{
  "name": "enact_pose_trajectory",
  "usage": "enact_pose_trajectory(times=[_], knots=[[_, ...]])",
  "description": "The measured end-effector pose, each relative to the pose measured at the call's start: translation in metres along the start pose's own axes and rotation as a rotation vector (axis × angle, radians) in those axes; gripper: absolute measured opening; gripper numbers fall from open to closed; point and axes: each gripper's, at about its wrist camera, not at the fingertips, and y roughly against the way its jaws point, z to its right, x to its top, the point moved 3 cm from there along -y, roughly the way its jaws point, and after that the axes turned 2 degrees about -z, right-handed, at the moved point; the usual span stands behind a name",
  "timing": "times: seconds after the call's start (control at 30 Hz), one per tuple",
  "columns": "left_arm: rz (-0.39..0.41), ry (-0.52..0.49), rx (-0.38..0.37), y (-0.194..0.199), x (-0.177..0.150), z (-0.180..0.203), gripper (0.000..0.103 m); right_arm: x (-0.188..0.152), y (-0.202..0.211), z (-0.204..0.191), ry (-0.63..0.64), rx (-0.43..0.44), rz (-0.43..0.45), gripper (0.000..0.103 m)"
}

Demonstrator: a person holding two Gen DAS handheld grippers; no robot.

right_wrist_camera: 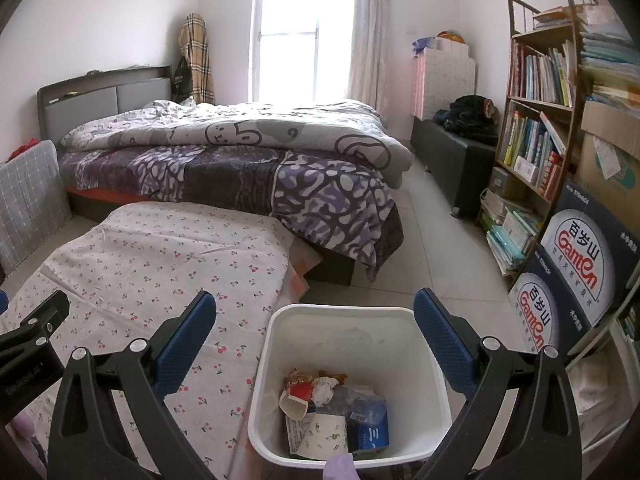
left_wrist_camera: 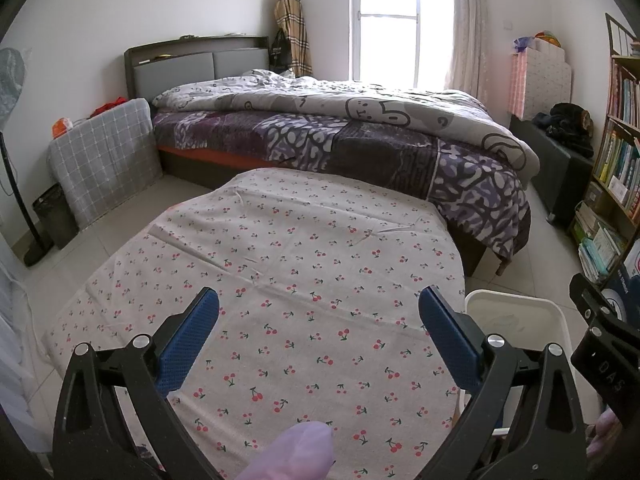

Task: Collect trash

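A white bin [right_wrist_camera: 348, 360] stands on the floor right of the cherry-print table [right_wrist_camera: 140, 280]. Inside it lies trash [right_wrist_camera: 332, 412]: a red paper cup, a crumpled tissue, wrappers, a blue carton. My right gripper [right_wrist_camera: 314, 320] hovers above the bin, open, with nothing between its blue pads. My left gripper [left_wrist_camera: 318, 320] is open over the cherry-print table [left_wrist_camera: 300, 260], also holding nothing. The bin's rim [left_wrist_camera: 520, 320] shows at the right of the left wrist view, with the right gripper's body beside it. A gloved fingertip [left_wrist_camera: 296, 452] pokes in at the bottom.
A bed [right_wrist_camera: 240, 160] with a patterned quilt stands behind the table. A bookshelf [right_wrist_camera: 536, 120] and stacked Ganten water boxes [right_wrist_camera: 576, 264] line the right wall. A dark waste basket [left_wrist_camera: 52, 216] and a fan stand sit at the far left. Tiled floor lies between bed and shelf.
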Motion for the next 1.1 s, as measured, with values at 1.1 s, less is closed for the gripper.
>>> enact_pose_trajectory(times=[1.1], knots=[[-0.005, -0.003, 0.0, -0.001, 0.003, -0.003, 0.096, -0.01, -0.003, 0.003, 0.005, 0.005, -0.023, 0.096]])
